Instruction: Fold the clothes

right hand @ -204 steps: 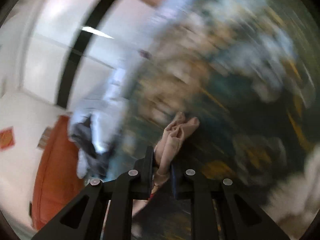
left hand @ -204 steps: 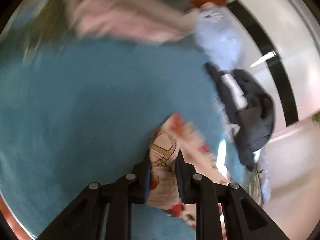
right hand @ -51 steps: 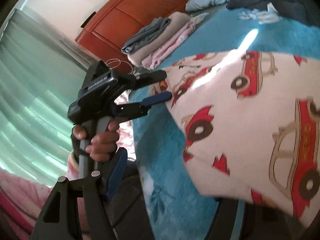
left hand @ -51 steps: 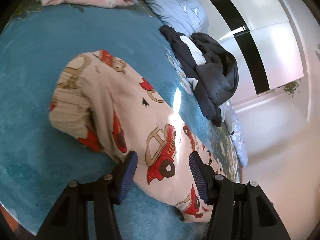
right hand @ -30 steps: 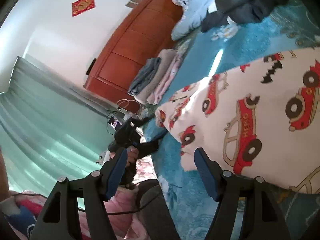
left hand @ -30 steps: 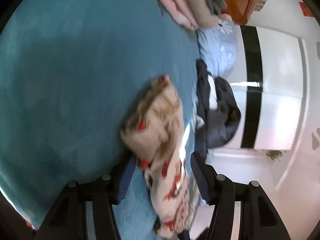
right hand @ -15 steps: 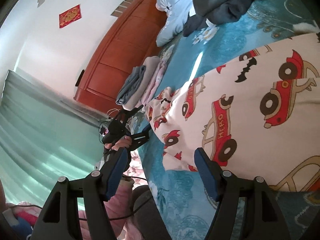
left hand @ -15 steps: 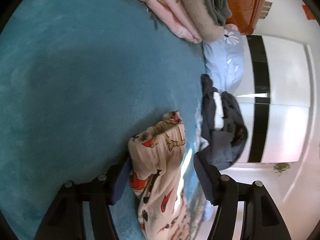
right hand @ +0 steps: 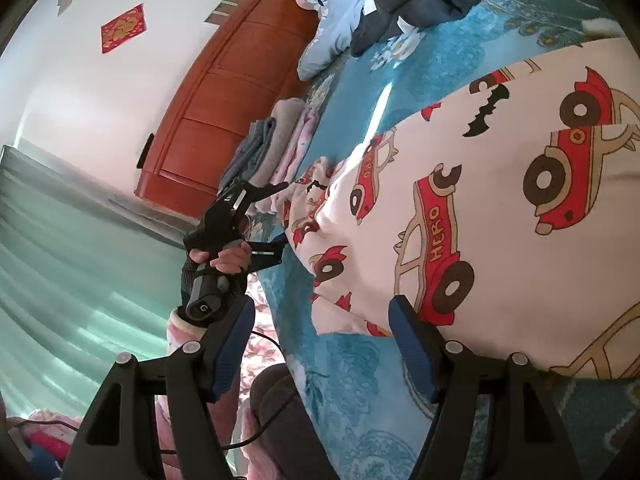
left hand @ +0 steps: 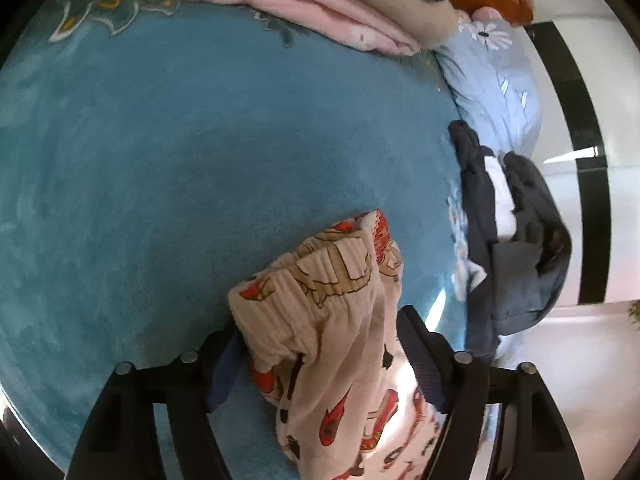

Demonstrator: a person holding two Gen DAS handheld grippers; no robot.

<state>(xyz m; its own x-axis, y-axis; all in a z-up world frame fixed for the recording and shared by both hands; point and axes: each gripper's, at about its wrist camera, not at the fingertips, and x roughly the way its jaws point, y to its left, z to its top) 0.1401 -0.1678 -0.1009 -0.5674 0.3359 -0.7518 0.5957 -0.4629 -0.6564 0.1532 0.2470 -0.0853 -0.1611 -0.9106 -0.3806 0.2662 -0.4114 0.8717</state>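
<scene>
Cream pants printed with red cars (right hand: 500,216) lie spread on the blue bedspread (left hand: 180,168). Their ribbed waistband (left hand: 320,280) bunches up between the two blue pads of my left gripper (left hand: 320,364), which stands open around it. In the right wrist view a hand holds that left gripper (right hand: 282,216) at the waistband end. My right gripper (right hand: 322,348) is open above the blanket, and the pants' near edge lies just beyond its right fingertip (right hand: 408,340). Nothing is clamped.
A folded stack of pink, beige and grey clothes (left hand: 320,4) sits at the bed's far side. A crumpled dark navy garment (left hand: 516,248) and a light-blue pillow (left hand: 492,80) lie to the right. A wooden headboard (right hand: 224,92) and green curtains (right hand: 60,260) stand behind.
My left gripper has closed in on the waistband, which now sits between its open fingers. The right gripper has shifted only slightly over the pants.
</scene>
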